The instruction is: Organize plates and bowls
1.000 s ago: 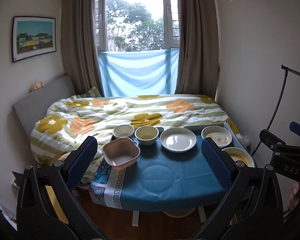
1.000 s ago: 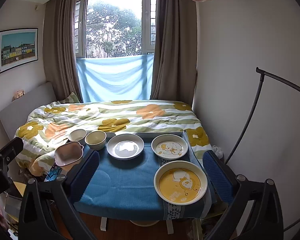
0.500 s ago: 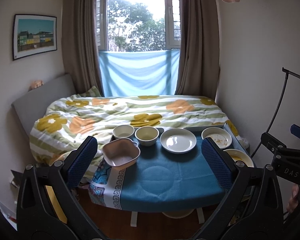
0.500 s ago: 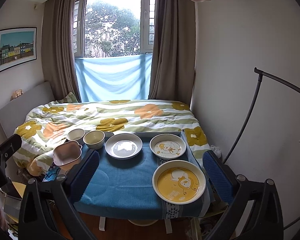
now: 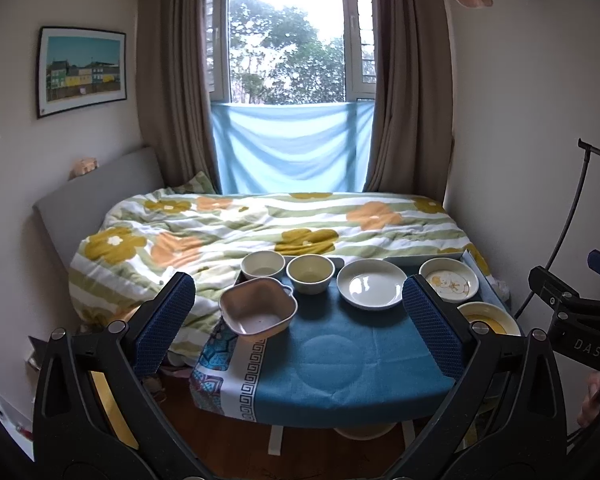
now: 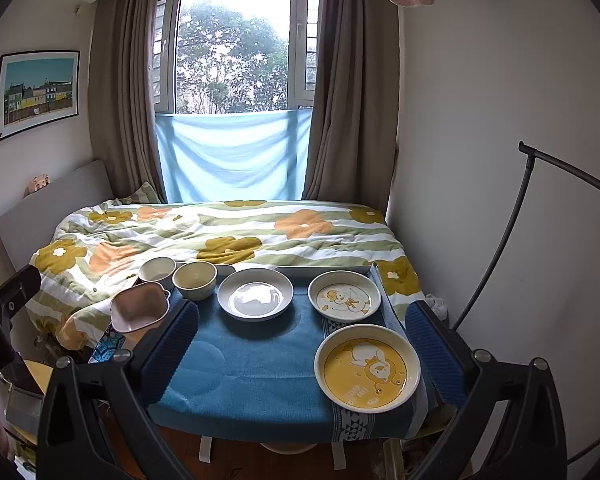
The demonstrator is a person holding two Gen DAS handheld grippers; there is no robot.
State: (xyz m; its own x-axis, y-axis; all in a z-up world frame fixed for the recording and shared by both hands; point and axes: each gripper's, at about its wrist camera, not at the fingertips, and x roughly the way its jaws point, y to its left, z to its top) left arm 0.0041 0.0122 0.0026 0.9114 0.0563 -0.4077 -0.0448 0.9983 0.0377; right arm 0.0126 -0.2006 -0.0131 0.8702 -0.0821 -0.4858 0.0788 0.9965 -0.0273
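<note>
Hovering short of the table (image 5: 340, 376), the left gripper (image 5: 298, 312) has its blue pads spread wide with nothing between them. The right gripper (image 6: 302, 336) hangs beside it, jaws equally wide and empty, well back from the dishes.

On the blue cloth (image 6: 252, 360), a pink bowl (image 5: 258, 312) sits at the near left corner, overhanging the edge. Behind it stand a white bowl (image 5: 263, 265) and a cream bowl (image 5: 310, 273), just beside each other. A white plate (image 6: 255, 294) lies at the middle of the far edge, with a duck plate (image 6: 344, 296) to its right. A yellow plate (image 6: 367, 374) rests near the front right corner.

Beyond the table lies a bed (image 6: 228, 232) with a flowered quilt, under a window (image 6: 232, 48).
</note>
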